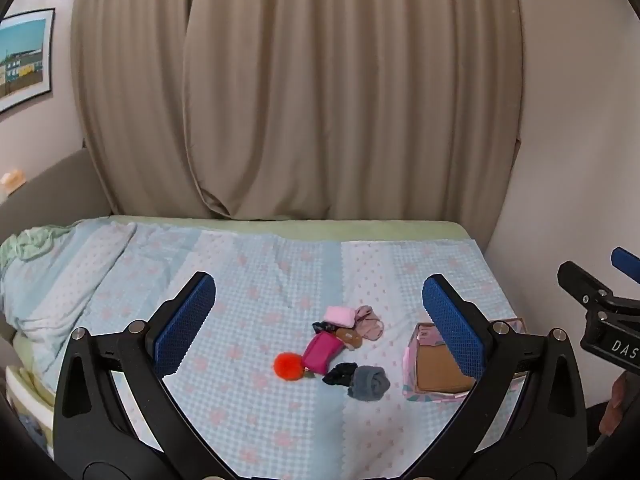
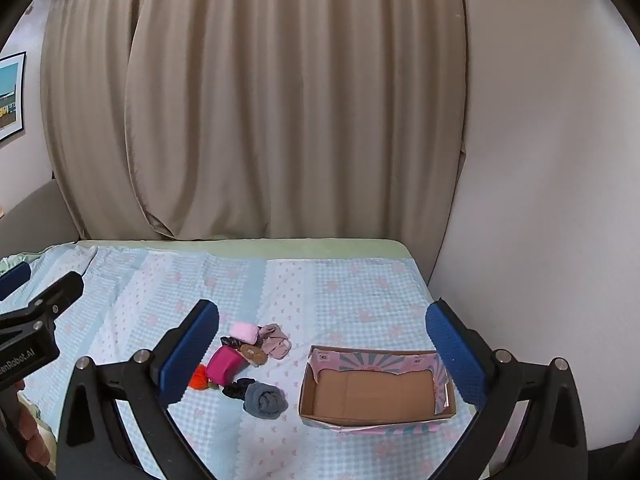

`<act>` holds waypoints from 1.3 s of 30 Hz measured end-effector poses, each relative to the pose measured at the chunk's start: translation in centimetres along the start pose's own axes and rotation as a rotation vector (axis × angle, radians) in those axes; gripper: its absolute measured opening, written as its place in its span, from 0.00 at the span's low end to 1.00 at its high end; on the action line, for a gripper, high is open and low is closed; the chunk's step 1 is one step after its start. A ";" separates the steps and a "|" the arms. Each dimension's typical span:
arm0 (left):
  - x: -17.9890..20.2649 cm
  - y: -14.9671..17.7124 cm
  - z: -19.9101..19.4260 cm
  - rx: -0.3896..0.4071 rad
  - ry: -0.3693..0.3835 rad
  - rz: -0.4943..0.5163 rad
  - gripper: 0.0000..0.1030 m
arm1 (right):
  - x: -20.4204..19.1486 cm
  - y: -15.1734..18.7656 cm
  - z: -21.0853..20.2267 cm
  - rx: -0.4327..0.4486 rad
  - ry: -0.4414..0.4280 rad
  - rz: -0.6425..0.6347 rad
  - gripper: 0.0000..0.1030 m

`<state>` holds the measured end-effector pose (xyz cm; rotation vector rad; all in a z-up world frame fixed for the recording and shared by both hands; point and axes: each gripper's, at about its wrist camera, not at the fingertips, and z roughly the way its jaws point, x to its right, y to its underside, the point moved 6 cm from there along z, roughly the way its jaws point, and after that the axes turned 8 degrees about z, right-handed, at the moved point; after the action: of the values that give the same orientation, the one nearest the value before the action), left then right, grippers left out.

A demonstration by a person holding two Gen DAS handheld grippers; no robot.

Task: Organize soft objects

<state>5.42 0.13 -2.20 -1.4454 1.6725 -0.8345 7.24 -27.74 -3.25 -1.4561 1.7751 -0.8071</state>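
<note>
A small heap of soft things lies mid-bed: a rolled grey sock [image 2: 265, 399], a black scrunchie [image 2: 238, 387], a magenta fabric pouch [image 2: 225, 365], a fluffy orange pompom [image 1: 289, 365], a pale pink folded cloth [image 2: 244, 332] and a dusty-pink crumpled garment [image 2: 275, 340]. Just right of the heap stands an open cardboard box with a pink patterned outside [image 2: 376, 420], its inside bare. The left claw [image 1: 320, 320] and right claw [image 2: 322, 350] hang above the blue checked bedspread [image 2: 352, 292], both spread wide with nothing between their blue pads
</note>
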 end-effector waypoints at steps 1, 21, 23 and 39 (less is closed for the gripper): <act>-0.1 -0.1 0.0 -0.002 0.002 -0.002 0.99 | 0.0 0.0 0.0 0.002 -0.001 0.000 1.00; -0.4 0.6 0.4 -0.014 0.032 -0.011 0.99 | 0.1 0.4 0.4 0.003 -0.013 0.016 1.00; -0.4 0.7 0.6 -0.019 0.040 -0.012 0.99 | 0.0 0.6 0.4 0.005 -0.013 0.017 1.00; -0.7 0.9 0.5 -0.025 0.025 -0.017 0.99 | -0.3 0.9 -0.1 0.020 -0.021 0.019 1.00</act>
<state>5.43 1.01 -3.16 -1.4732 1.6975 -0.8470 6.75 -27.32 -3.87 -1.4275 1.7576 -0.7945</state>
